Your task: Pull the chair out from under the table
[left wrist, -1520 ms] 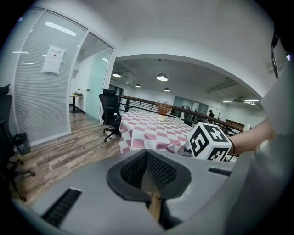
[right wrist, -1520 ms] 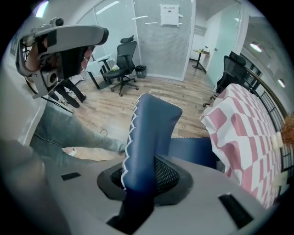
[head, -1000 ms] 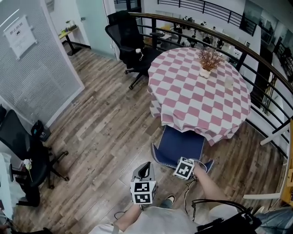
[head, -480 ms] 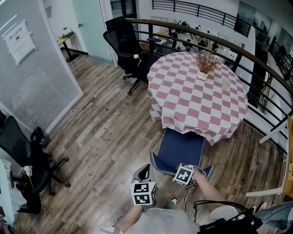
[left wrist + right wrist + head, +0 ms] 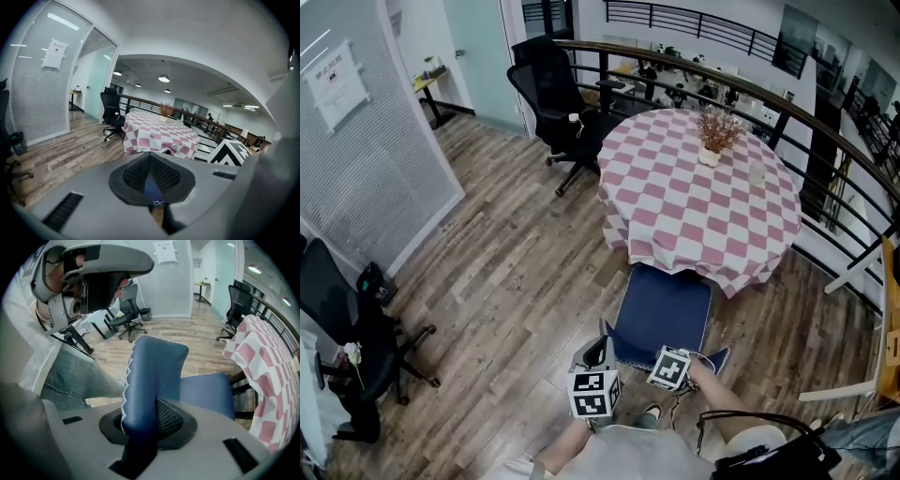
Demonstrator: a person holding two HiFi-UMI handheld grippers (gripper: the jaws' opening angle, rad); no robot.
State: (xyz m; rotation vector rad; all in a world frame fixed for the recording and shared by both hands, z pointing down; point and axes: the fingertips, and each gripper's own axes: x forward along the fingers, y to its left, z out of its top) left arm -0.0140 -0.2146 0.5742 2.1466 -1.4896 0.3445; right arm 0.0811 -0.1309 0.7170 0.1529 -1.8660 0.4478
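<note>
The blue chair (image 5: 664,305) stands at the near edge of the round table (image 5: 675,211) with its pink-and-white checked cloth. Most of its seat shows outside the cloth. My right gripper (image 5: 667,367) points steeply down and is shut on the top of the chair's backrest (image 5: 157,366), blue fabric with a white scalloped seam. The fabric fills the gap between the right gripper's (image 5: 140,420) pads. My left gripper (image 5: 596,361) hovers just left of the backrest's corner, shut and holding nothing. In the left gripper view the left gripper (image 5: 151,176) faces the table (image 5: 159,133).
A vase of dried flowers (image 5: 710,136) and a cup (image 5: 757,173) sit on the table. A black office chair (image 5: 558,84) stands beyond it and another (image 5: 337,319) at the left. A curved railing (image 5: 825,122) runs behind the table. My jeans leg (image 5: 79,376) is close to the chair.
The chair has slid out from under the tablecloth toward me with the right gripper on its backrest, and more seat shows. The left gripper has hardly moved.
</note>
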